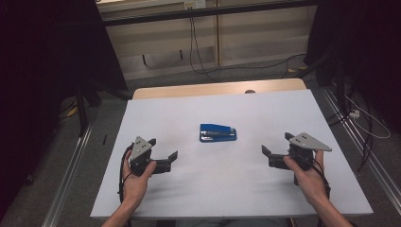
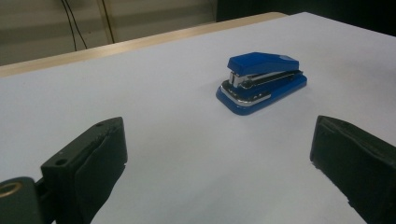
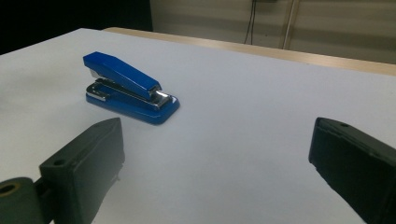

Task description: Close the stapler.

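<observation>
While both hands rest low on the white desk [image 1: 189,194], the left tool [image 1: 164,150] sits with jaws spread wide, gripping nothing; the blue stapler [image 1: 217,133] lies mid-desk between the tools, apart from each; the right tool [image 1: 275,144] gapes equally wide, empty.

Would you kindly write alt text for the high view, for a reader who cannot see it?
A blue stapler lies on a white table, untouched, between two hand-held grippers. The left gripper and right gripper sit open, jaws pointing inward toward it.
</observation>
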A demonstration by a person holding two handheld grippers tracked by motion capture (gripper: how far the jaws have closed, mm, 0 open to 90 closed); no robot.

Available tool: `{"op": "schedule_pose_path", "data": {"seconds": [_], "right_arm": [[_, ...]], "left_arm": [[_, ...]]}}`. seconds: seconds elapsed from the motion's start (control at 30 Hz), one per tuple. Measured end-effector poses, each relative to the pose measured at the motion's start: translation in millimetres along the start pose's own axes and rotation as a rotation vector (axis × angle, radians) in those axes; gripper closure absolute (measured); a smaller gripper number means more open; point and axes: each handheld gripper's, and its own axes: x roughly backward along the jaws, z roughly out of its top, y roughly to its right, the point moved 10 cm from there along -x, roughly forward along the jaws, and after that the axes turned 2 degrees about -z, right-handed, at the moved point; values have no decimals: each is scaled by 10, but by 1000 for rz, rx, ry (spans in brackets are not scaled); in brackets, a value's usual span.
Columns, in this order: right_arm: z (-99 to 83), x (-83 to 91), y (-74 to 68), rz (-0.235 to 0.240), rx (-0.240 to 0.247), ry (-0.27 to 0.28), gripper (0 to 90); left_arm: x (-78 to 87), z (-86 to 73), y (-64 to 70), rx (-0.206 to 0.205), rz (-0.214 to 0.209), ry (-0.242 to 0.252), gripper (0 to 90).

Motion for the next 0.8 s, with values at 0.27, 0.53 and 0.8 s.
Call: {"op": "schedule_pose_path", "data": {"seconds": [0.27,0.53,0.8], "right_arm": [[-72,172,166,-56,-8,21,31],[-126,294,240,-78,-25,37,25],[-204,333,262,-96,-23,34,24]], "left_arm": [[122,-50,-47,21,25,10,40],[282,-124,-74,3,52,18,40],[428,-275,-116,29,54,5,40]]}}
